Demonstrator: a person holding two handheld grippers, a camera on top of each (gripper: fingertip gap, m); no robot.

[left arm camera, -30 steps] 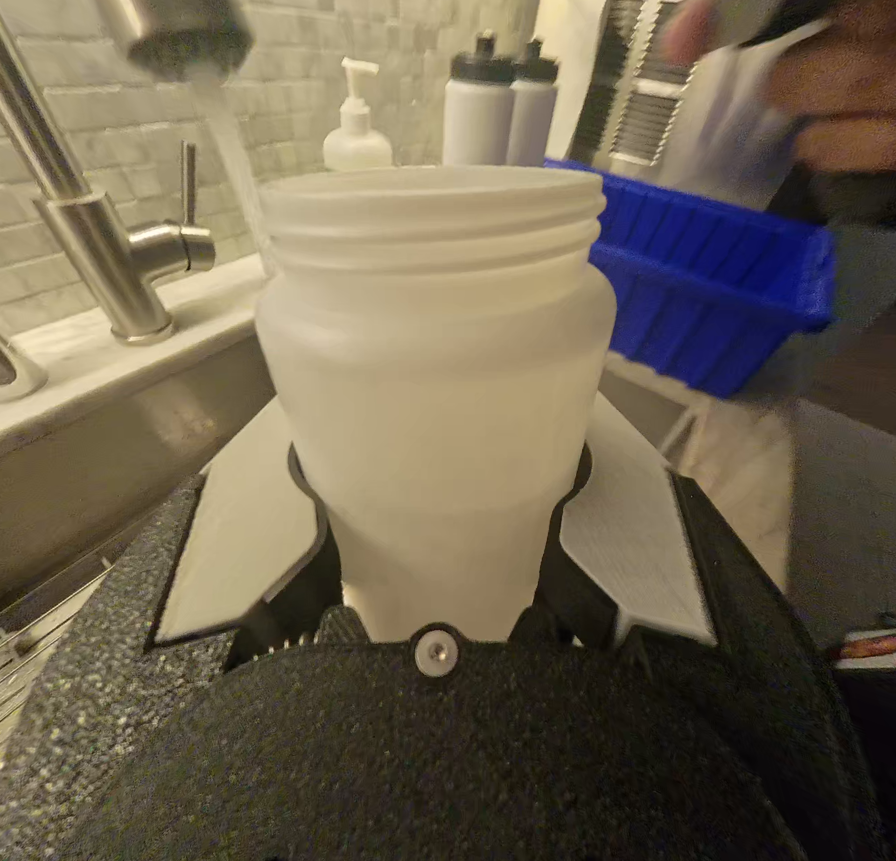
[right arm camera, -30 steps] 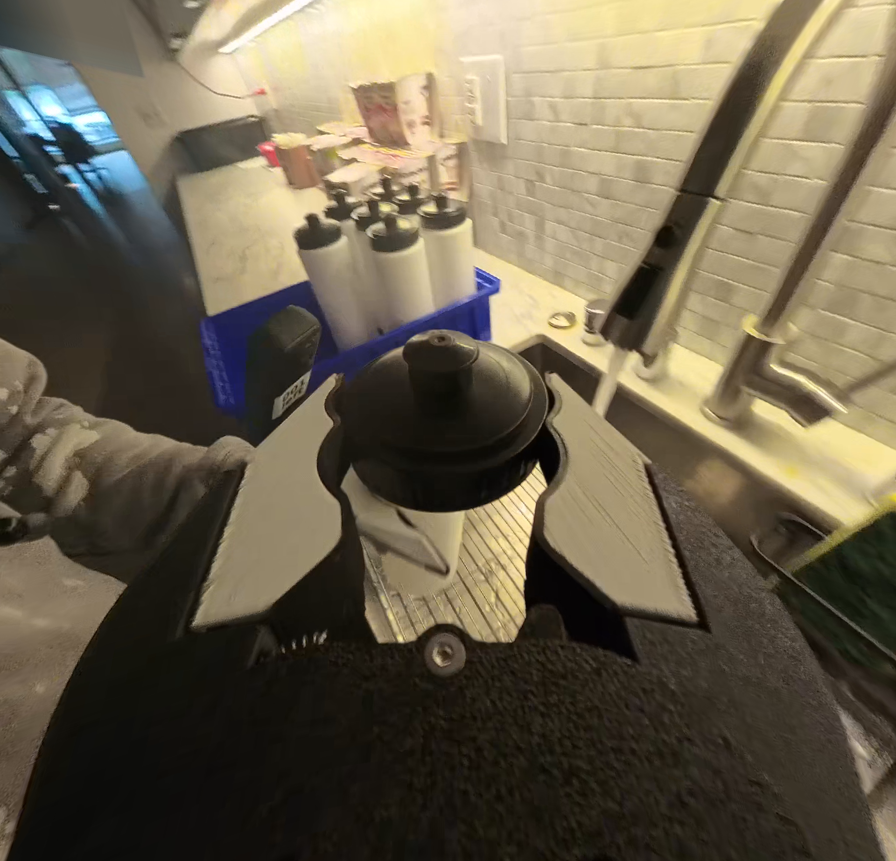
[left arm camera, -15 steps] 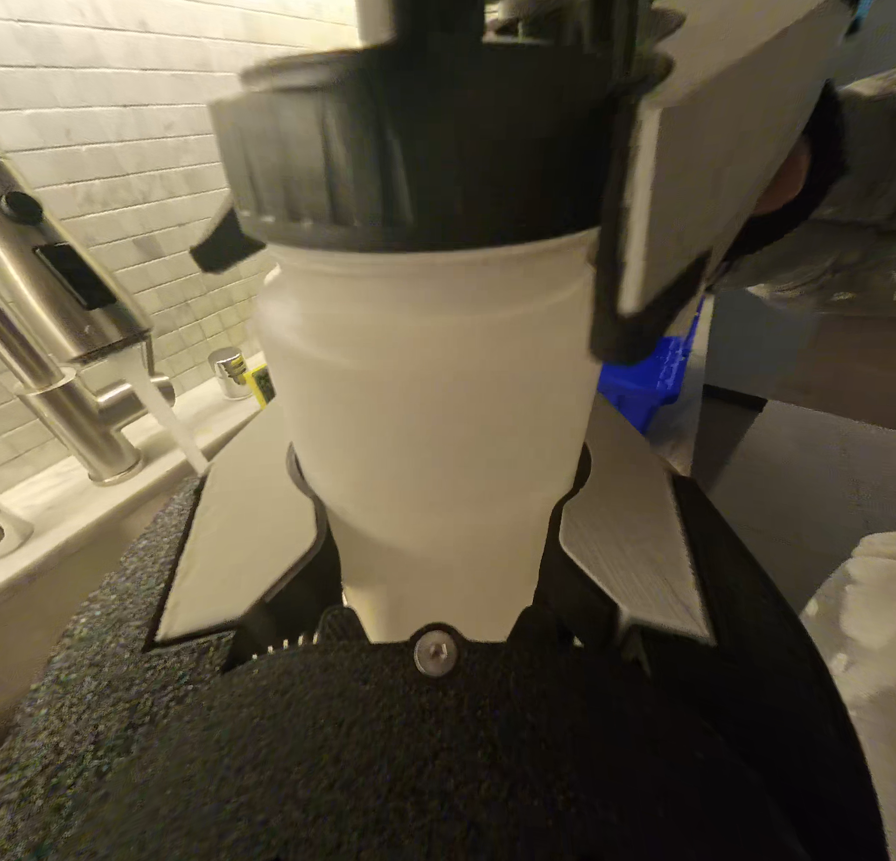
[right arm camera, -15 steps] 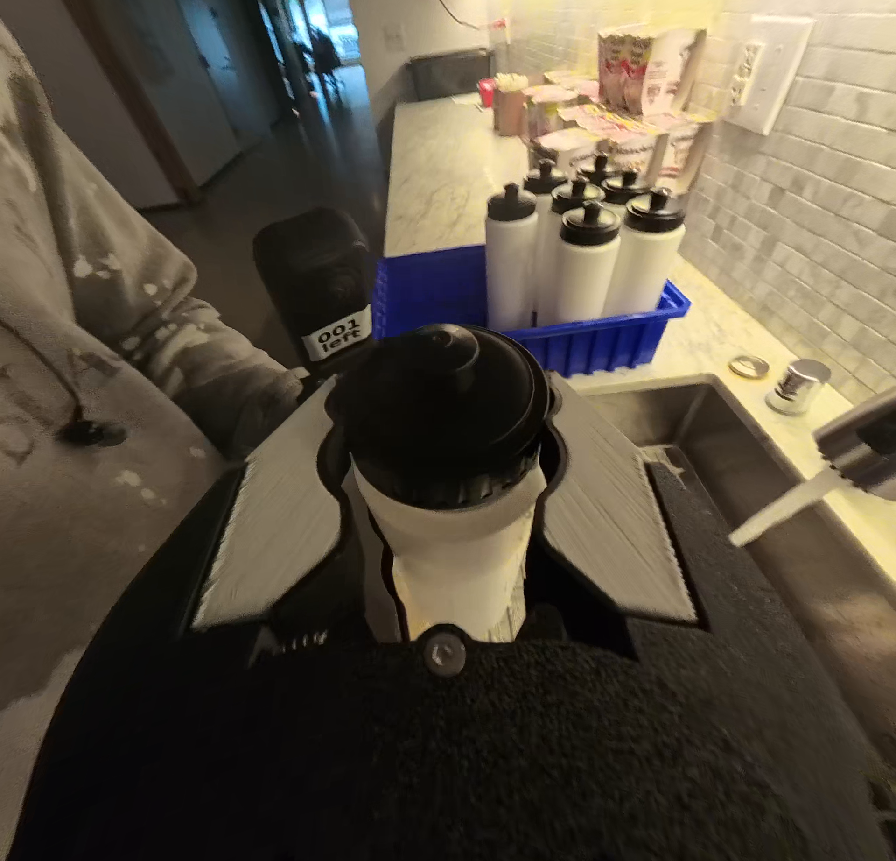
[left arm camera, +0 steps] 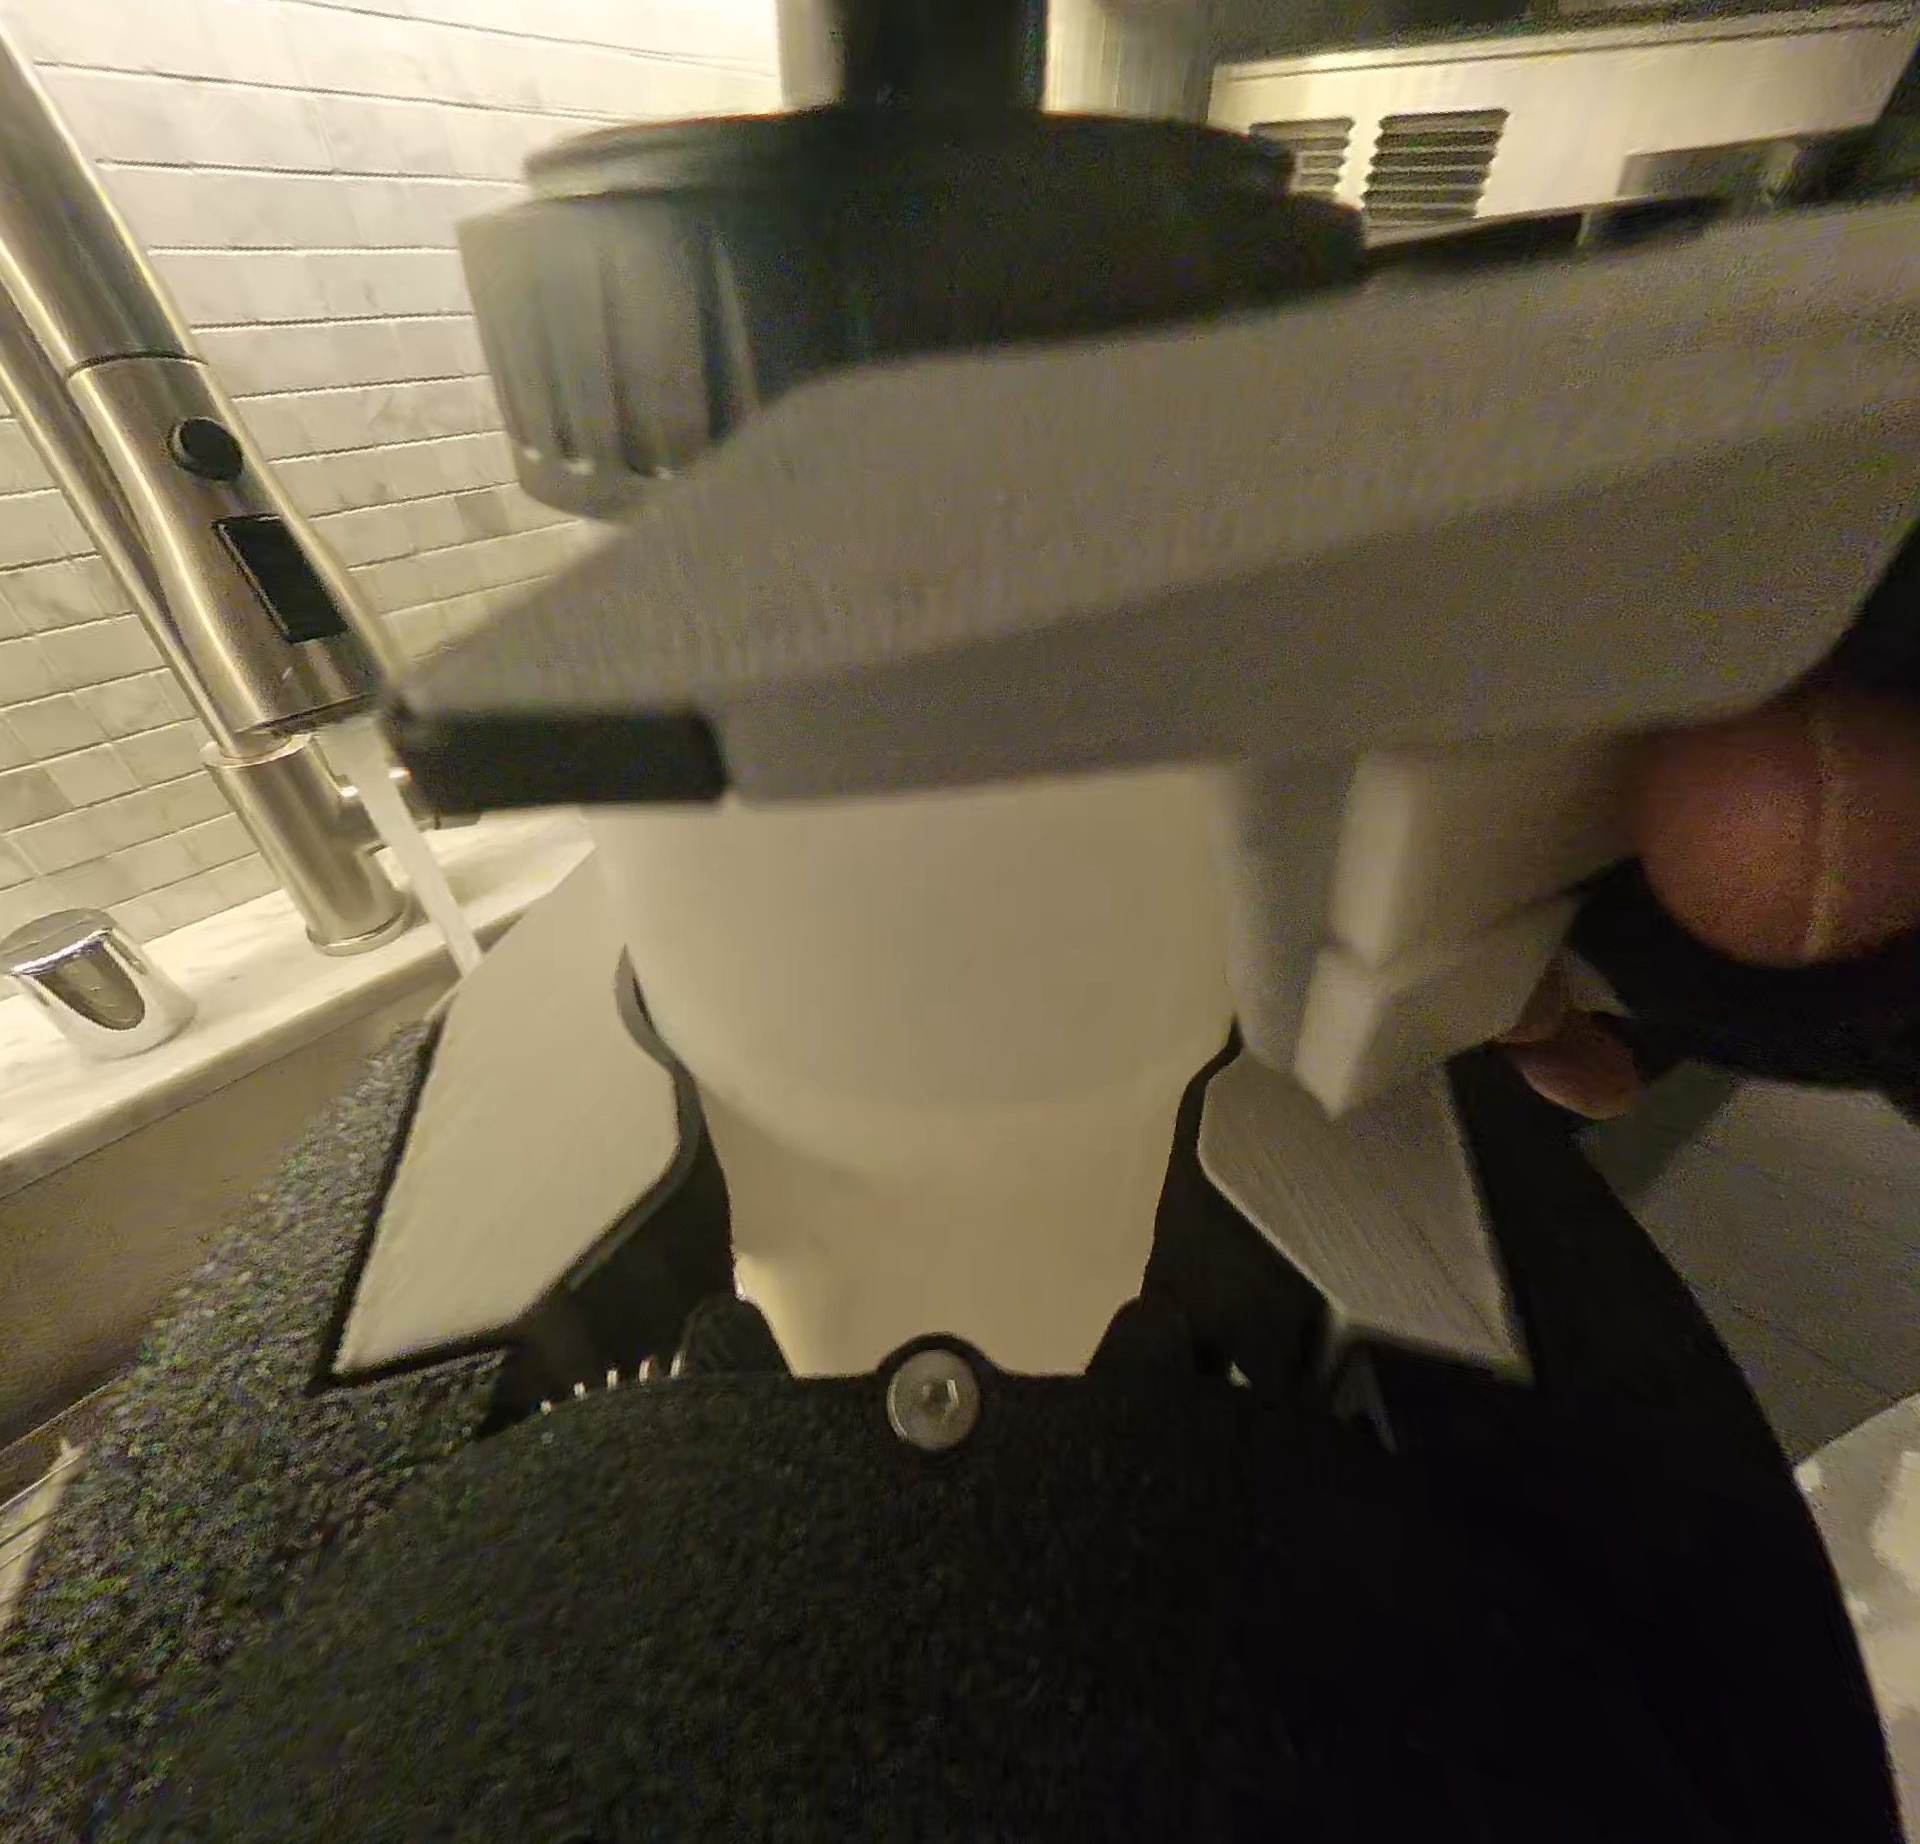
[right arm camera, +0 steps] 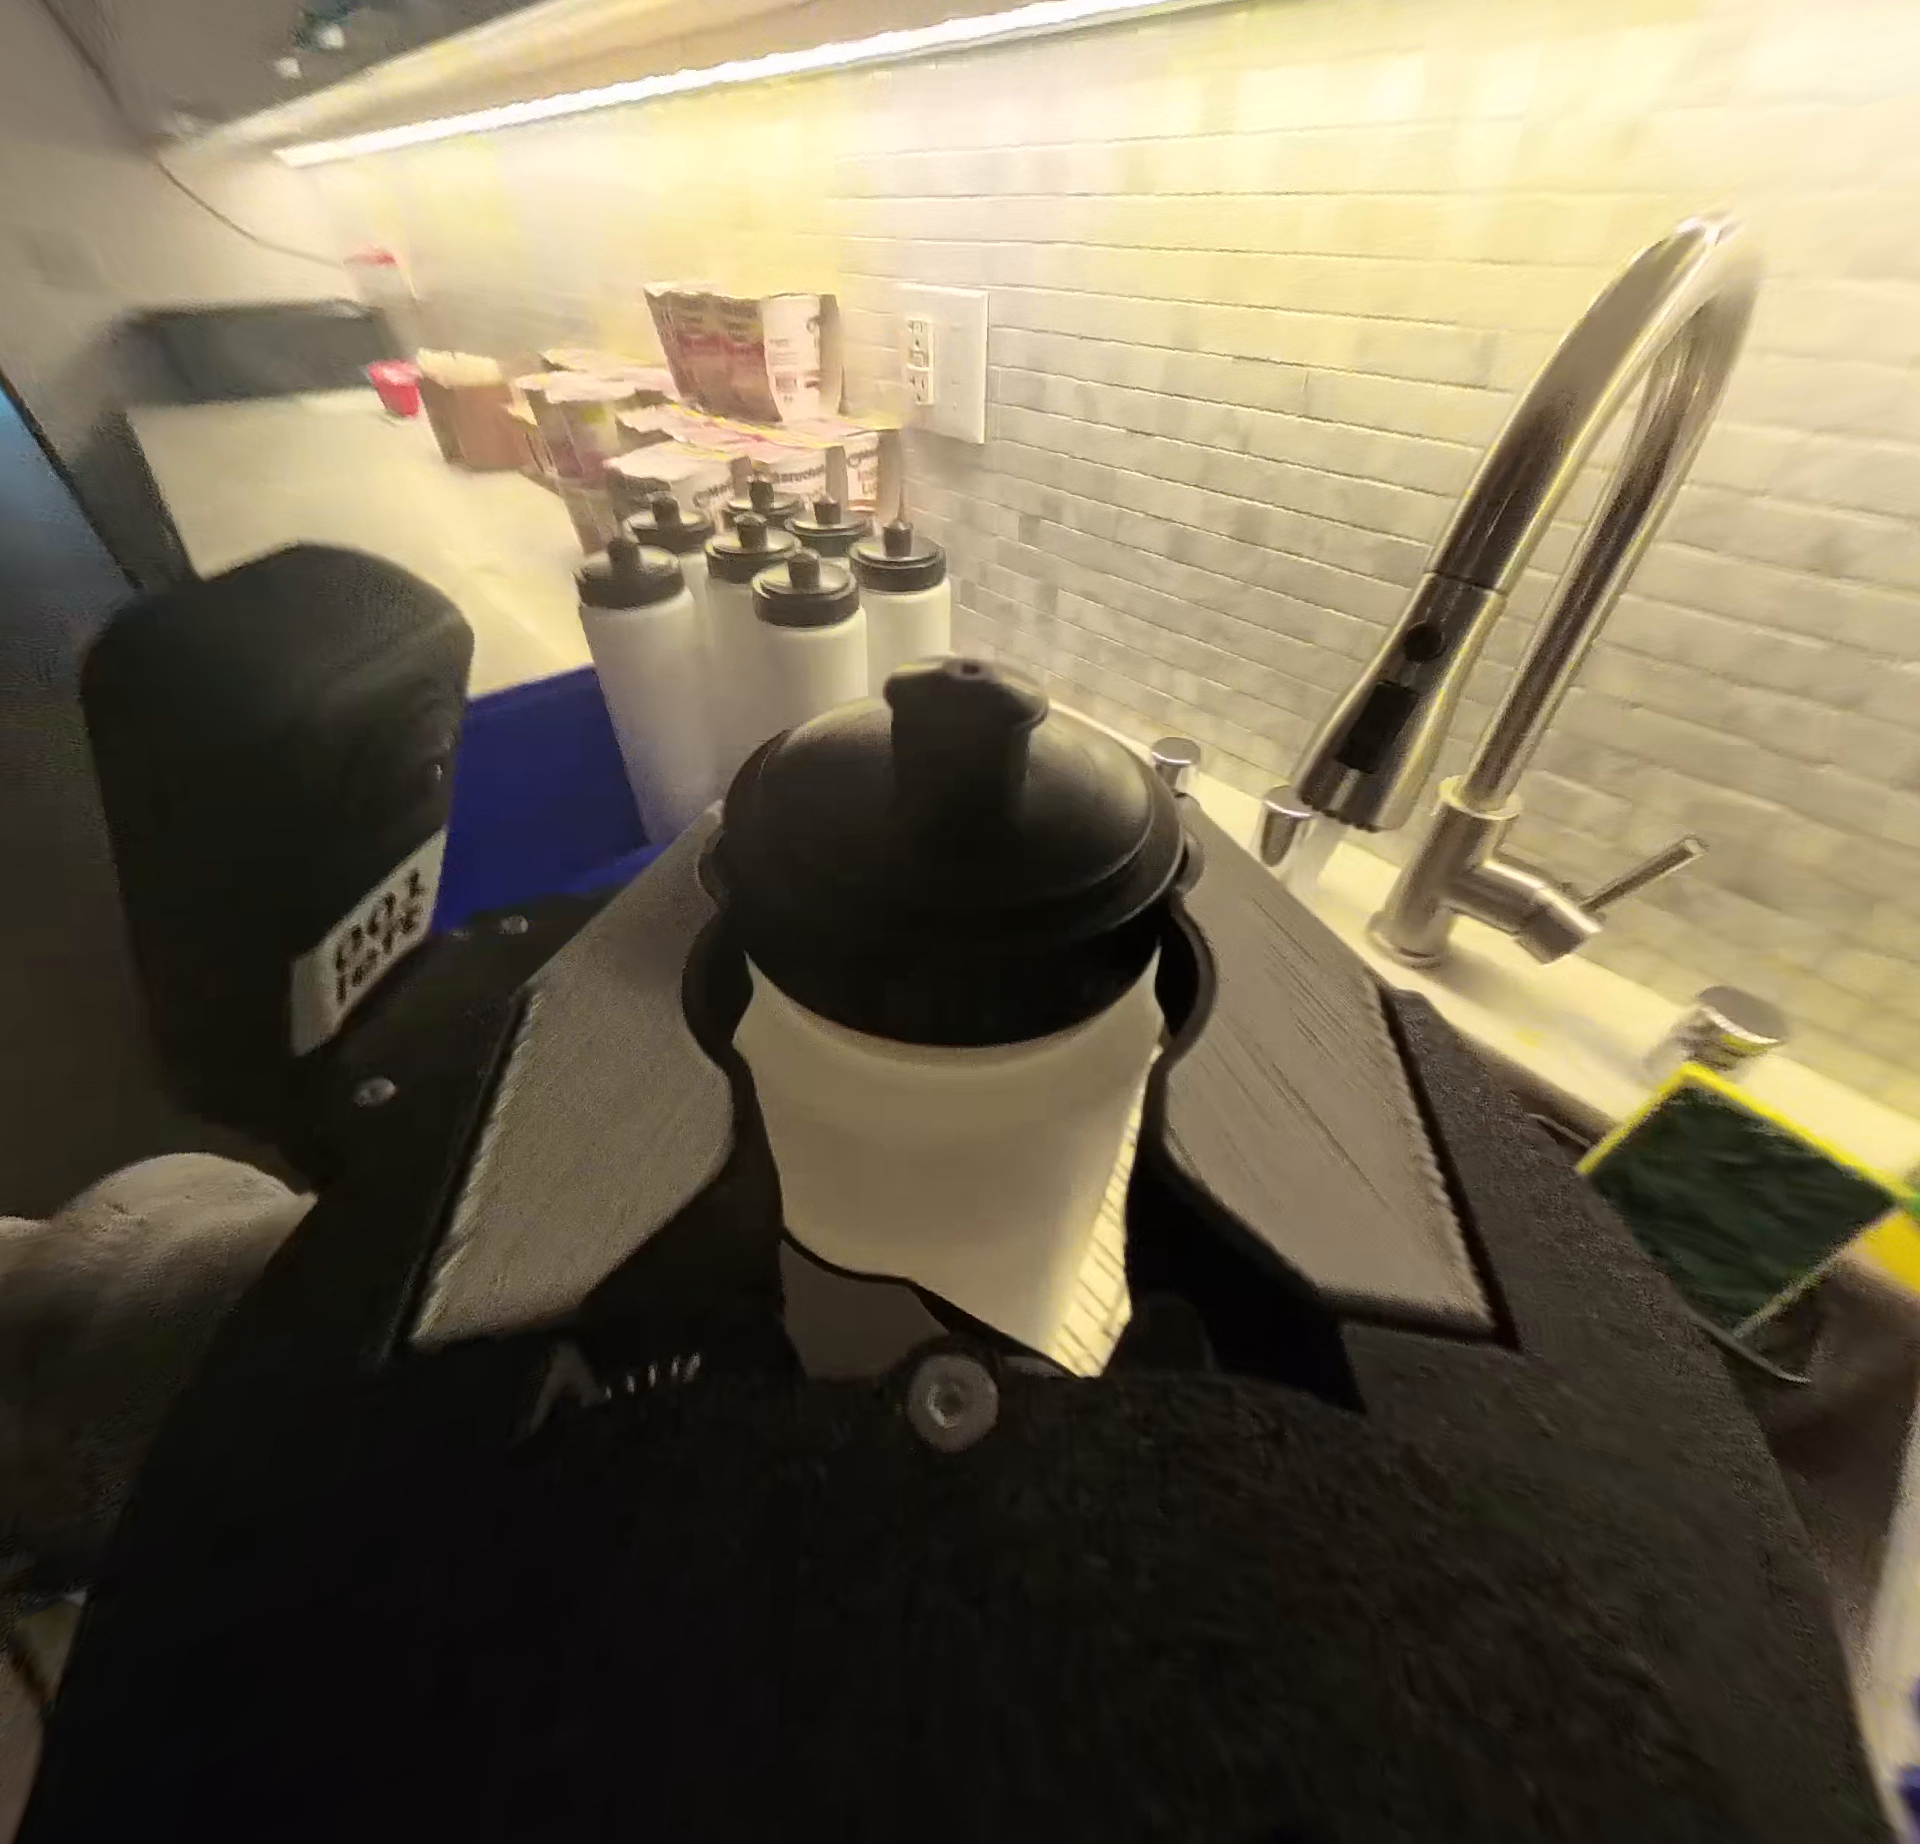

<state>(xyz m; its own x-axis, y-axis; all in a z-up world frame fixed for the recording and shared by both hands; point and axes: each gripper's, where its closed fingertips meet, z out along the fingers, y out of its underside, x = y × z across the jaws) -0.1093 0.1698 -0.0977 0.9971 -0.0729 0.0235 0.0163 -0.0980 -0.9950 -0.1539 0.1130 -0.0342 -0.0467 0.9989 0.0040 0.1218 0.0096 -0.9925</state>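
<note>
My left gripper (left arm camera: pixel 935 1036) is shut on the body of a white plastic bottle (left arm camera: pixel 925 963) and holds it upright. A black screw cap with a spout (left arm camera: pixel 894 288) sits on the bottle's mouth. My right gripper (right arm camera: pixel 951 859) is shut on that cap (right arm camera: pixel 935 807), with the white bottle (right arm camera: pixel 935 1150) below it. One grey finger of the right gripper (left arm camera: pixel 1195 568) lies across the bottle's neck in the left wrist view and hides it. The left gripper's black body (right arm camera: pixel 270 807) shows at the left of the right wrist view.
A steel faucet (left arm camera: pixel 208 547) stands at the left with water running (left arm camera: pixel 431 880); it also shows in the right wrist view (right arm camera: pixel 1558 547). A blue bin (right arm camera: pixel 530 786) holds several capped white bottles (right arm camera: pixel 727 631). A green and yellow sponge (right arm camera: pixel 1745 1202) sits at the sink's right. Boxes (right arm camera: pixel 727 412) stand behind.
A second ago the bottle was open by the faucet and the cap was held apart. The cap now sits on the bottle, and my right gripper has turned around it.
</note>
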